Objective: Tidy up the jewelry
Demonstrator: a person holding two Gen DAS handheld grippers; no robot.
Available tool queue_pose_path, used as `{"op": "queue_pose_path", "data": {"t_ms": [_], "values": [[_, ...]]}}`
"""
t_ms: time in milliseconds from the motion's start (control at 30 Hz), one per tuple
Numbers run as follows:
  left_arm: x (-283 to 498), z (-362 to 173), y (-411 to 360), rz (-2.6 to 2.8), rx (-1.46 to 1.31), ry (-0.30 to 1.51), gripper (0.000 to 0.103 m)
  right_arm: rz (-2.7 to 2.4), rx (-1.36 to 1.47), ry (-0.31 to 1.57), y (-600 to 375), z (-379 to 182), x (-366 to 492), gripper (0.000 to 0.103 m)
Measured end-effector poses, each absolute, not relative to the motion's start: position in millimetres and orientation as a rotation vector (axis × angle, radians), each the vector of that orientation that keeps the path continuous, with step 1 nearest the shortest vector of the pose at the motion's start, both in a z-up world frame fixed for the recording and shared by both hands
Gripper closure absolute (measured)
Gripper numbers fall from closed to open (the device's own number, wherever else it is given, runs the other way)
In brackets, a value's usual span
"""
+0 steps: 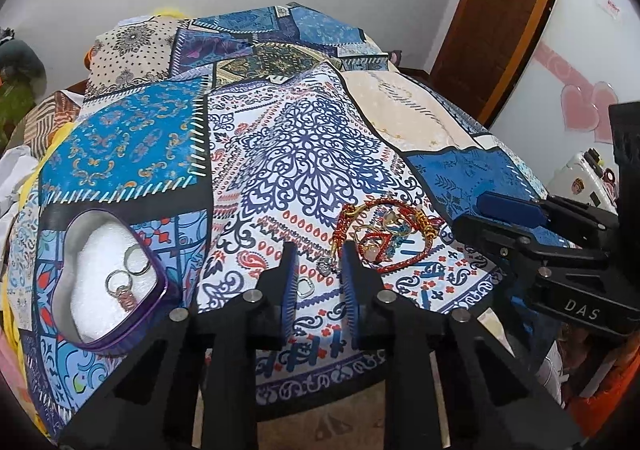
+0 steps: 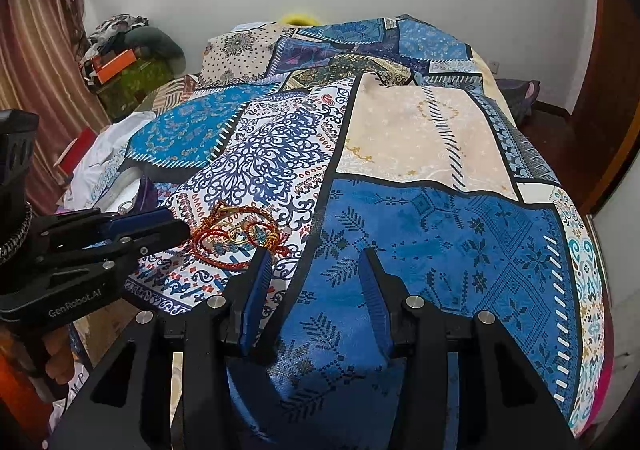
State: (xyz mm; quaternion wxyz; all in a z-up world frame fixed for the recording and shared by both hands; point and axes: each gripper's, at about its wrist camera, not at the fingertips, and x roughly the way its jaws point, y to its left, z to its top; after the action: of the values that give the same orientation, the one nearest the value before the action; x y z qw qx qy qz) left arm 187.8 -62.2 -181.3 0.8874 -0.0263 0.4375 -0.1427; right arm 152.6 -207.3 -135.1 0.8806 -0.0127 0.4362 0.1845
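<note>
Fingers of the left gripper (image 1: 318, 264) stand parted and empty, low over the bedspread (image 1: 288, 137). A small silver charm (image 1: 327, 265) lies between their tips, at the near end of the jewelry pile (image 1: 386, 236), which spreads ahead and to the right. The heart-shaped tin (image 1: 76, 282), holding two rings (image 1: 128, 276), sits well to the left.

From the right wrist, the right gripper (image 2: 316, 262) is wide open, holding nothing. The pile (image 2: 236, 236) lies just beyond its left finger (image 2: 256, 286), nearer the left gripper (image 2: 160, 226).
</note>
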Motion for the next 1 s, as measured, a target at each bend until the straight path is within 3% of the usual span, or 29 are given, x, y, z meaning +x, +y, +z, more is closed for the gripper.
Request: {"op": "queue_pose_path", "data": {"t_ms": [300, 867, 1000], "values": [[190, -186, -64, -0.312, -0.049, 0.899, 0.094, 0.401, -0.031, 0.907, -203, -133, 153, 0.062], [180, -160, -55, -0.318, -0.092, 0.825, 0.095, 0.422, -0.033, 0.901, -188, -137, 159, 0.062], [176, -151, -48, -0.310, -0.103, 0.799, 0.095, 0.433, -0.062, 0.917, -179, -143, 162, 0.074]]}}
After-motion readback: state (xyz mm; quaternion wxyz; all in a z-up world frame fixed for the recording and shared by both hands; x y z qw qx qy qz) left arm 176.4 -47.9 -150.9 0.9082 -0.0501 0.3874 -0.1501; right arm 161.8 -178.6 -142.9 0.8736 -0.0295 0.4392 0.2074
